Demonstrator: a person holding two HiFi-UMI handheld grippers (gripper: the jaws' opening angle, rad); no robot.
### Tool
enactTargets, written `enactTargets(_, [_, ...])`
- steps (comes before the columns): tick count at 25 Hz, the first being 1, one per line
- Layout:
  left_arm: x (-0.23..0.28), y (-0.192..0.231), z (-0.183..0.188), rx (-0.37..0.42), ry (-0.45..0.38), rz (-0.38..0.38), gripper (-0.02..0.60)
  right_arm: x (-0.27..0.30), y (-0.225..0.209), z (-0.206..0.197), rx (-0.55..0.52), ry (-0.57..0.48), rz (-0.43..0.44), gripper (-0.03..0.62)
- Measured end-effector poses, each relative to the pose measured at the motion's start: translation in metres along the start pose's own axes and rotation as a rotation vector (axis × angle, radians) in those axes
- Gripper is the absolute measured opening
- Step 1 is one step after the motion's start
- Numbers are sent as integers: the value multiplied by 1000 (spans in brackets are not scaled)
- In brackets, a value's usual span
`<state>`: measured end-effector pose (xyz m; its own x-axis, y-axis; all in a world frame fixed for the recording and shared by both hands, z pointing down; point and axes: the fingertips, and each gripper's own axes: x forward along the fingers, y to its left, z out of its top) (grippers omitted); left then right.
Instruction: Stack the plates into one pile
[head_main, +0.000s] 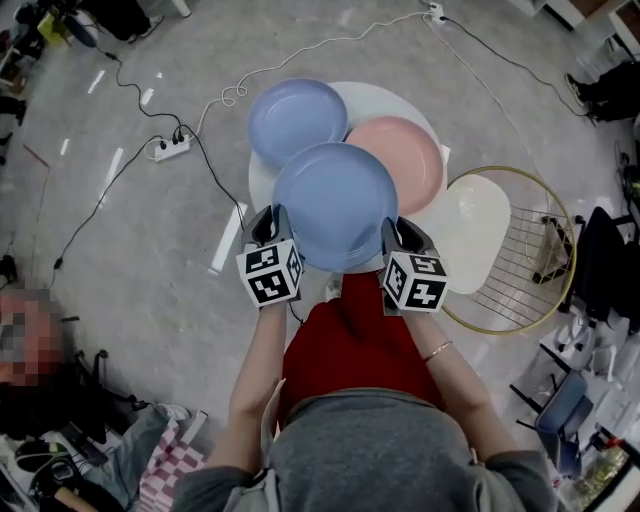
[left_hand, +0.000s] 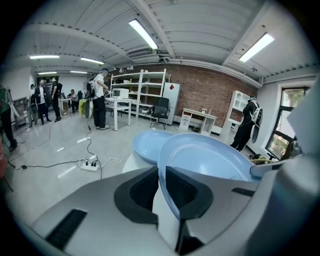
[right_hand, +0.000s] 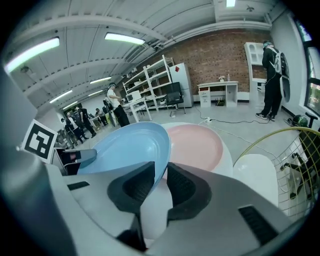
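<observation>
From overhead, a smooth, glossy, round light-blue plate (head_main: 335, 205) hangs face up and roughly level above the round white table (head_main: 385, 98), nearer the person than the other dishes. Being circular, it has no long axis. The left gripper (head_main: 268, 222) has its left rim and the right gripper (head_main: 400, 228) its right rim. On the table beyond it lie a second blue plate (head_main: 297, 120) and a matt pink plate (head_main: 405, 160), side by side. A gold wire chair (head_main: 545, 250) with a white seat stands to the right.

In the left gripper view, the left gripper (left_hand: 161, 172) is clenched on the thin rim of the light-blue plate (left_hand: 210, 160), dark ribbed pads on either face. The second blue plate (left_hand: 147, 142) sits behind.

In the right gripper view, the right gripper (right_hand: 161, 172) likewise pinches the rim of the light-blue plate (right_hand: 127, 147). Its shallow bowl tilts up to the left, with the pink plate (right_hand: 197, 145) just past it.
</observation>
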<state>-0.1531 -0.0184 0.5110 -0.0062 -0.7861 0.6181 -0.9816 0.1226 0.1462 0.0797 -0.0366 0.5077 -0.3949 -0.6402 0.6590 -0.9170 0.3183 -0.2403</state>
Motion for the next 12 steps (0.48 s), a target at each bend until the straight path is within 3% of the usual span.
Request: enactTargets(12, [73, -92, 51, 127, 9, -159, 54, 3, -91, 44, 63, -62, -182, 91])
